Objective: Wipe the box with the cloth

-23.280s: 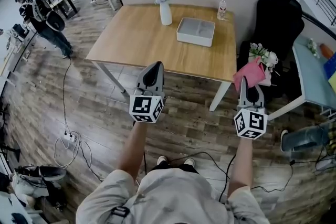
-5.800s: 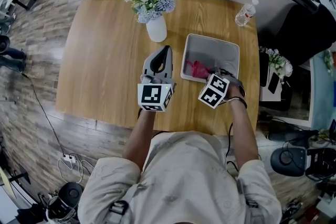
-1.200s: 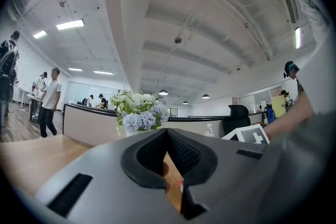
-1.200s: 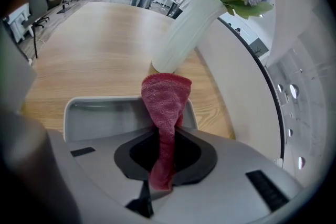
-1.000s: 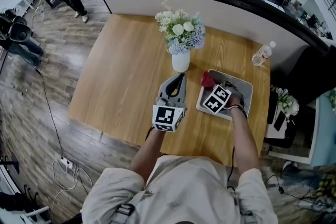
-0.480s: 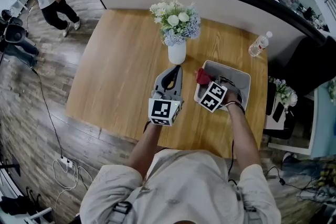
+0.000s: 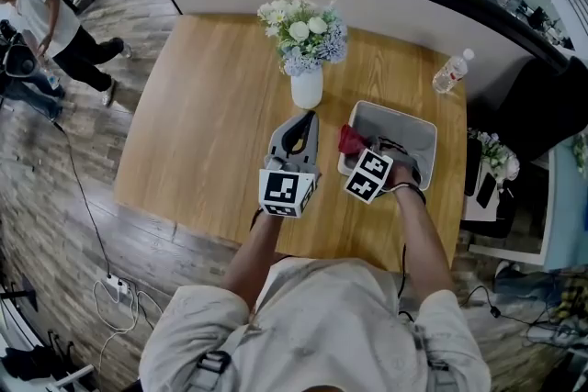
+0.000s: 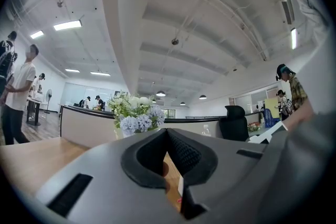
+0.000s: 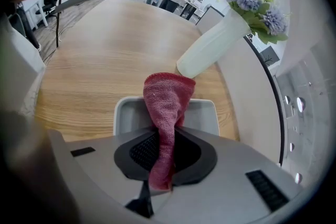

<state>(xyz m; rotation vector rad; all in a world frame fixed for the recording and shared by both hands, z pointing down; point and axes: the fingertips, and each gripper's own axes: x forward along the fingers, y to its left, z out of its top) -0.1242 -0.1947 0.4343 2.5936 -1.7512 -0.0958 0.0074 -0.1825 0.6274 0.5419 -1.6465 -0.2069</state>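
A grey open box (image 7: 410, 126) sits on the wooden table (image 7: 202, 115), right of centre. My right gripper (image 7: 356, 148) is shut on a red cloth (image 7: 350, 140), which presses against the box's left wall. In the right gripper view the cloth (image 9: 167, 105) stands up from between the jaws of the right gripper (image 9: 167, 140), over the box's rim (image 9: 206, 110). My left gripper (image 7: 306, 118) hovers just left of the box, near the vase. In its own view the left gripper (image 8: 167, 131) has its jaws together with nothing between them.
A white vase of flowers (image 7: 306, 85) stands just behind the left gripper and shows up close in the right gripper view (image 9: 212, 44). A water bottle (image 7: 448, 72) is at the table's far right corner. A black chair (image 7: 542, 119) is to the right. People walk at far left.
My right gripper has slid the cloth a little along the box's left wall toward me. The left gripper has stayed beside the box, and the head view has shifted slightly.
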